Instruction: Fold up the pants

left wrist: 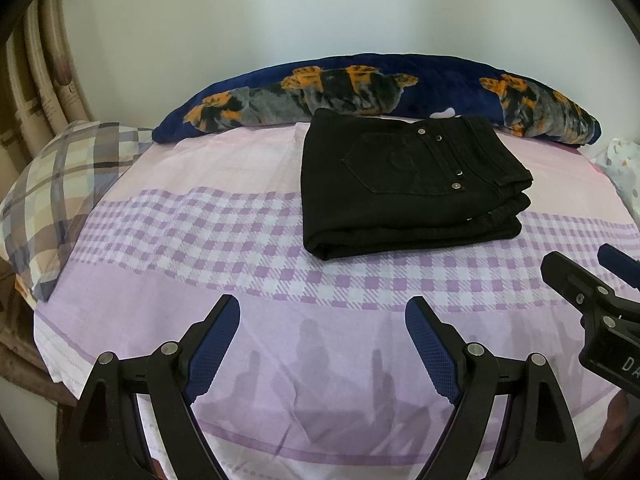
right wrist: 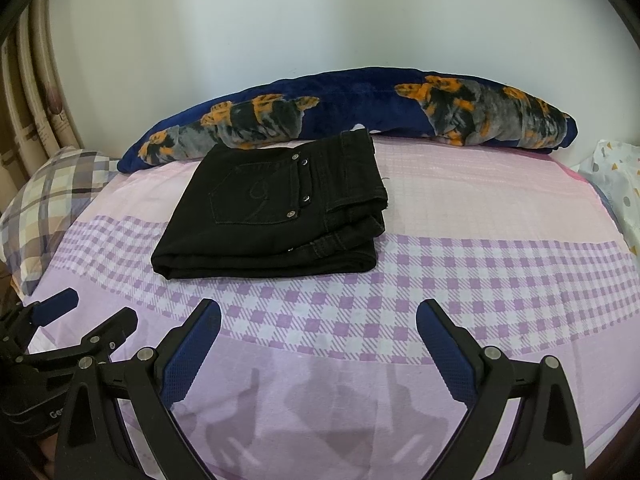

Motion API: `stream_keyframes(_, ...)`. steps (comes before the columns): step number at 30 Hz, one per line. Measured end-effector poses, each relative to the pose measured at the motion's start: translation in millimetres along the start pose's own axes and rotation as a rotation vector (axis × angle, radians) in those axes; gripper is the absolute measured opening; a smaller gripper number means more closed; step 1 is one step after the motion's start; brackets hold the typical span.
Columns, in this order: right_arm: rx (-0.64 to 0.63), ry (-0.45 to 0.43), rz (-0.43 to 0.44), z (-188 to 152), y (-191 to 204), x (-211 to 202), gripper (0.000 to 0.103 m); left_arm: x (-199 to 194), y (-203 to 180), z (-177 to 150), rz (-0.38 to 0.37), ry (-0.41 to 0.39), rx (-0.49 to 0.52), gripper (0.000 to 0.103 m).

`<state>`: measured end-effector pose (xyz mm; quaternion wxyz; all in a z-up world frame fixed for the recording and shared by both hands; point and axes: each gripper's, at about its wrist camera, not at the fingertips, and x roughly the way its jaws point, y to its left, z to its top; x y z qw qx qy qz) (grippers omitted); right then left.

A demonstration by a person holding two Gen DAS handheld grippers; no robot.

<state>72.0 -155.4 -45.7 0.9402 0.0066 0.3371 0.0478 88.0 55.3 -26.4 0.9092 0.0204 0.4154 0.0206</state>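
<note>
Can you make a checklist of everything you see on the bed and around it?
Surface: bed sheet, pink and purple checks, a few creases.
Job's things: black pants folded into a neat stack, back pocket up.
Clutter: blue blanket rolled along the far edge behind the pants; plaid pillow at one end; spotted white cloth at the other end.
Grippers: left gripper open, empty; right gripper open, empty; both apart from the pants.
Cables: nothing seen.
Surroundings: plain wall; curtain beside the pillow.
</note>
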Motion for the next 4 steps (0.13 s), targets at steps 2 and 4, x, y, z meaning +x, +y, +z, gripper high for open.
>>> stream_keyframes(2,0.002,0.002,0.003,0.9,-0.6,-0.1,0.098,-0.3,0.0,-0.7,-0.003,-0.004,0.005,0.085)
stream_keyframes(4,0.002,0.001,0.002,1.3,-0.9,-0.6,0.098,1.3,0.1,2.5,-0.008,-0.003,0.012,0.085)
